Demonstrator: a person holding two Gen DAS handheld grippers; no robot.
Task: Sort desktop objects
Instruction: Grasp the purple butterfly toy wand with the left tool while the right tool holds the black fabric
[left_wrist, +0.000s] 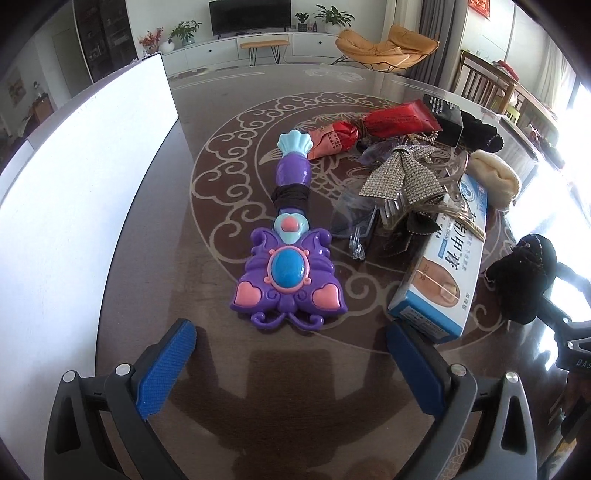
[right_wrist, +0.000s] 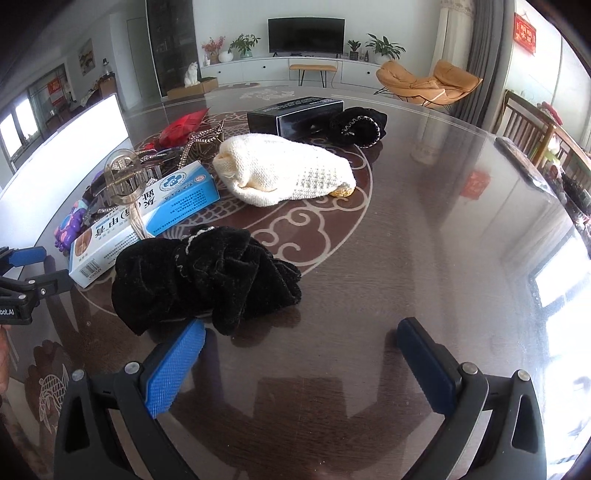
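A purple butterfly toy wand (left_wrist: 286, 258) lies on the glass table just ahead of my left gripper (left_wrist: 291, 345), which is open and empty. A blue-and-white medicine box (left_wrist: 443, 266) lies to its right, with a rhinestone bow clip (left_wrist: 397, 173), clear clips and red packets (left_wrist: 373, 127) behind. In the right wrist view a black velvet scrunchie (right_wrist: 199, 277) lies just ahead and left of my right gripper (right_wrist: 301, 341), which is open and empty. The medicine box (right_wrist: 147, 218), a cream knitted pouch (right_wrist: 284, 170), a black box (right_wrist: 295, 114) and a second black scrunchie (right_wrist: 358, 125) lie beyond.
A large white board (left_wrist: 81, 192) stands along the table's left side. The round table's edge (right_wrist: 498, 133) curves at the right, with wooden chairs beyond. The left gripper's body shows at the left edge of the right wrist view (right_wrist: 22, 284).
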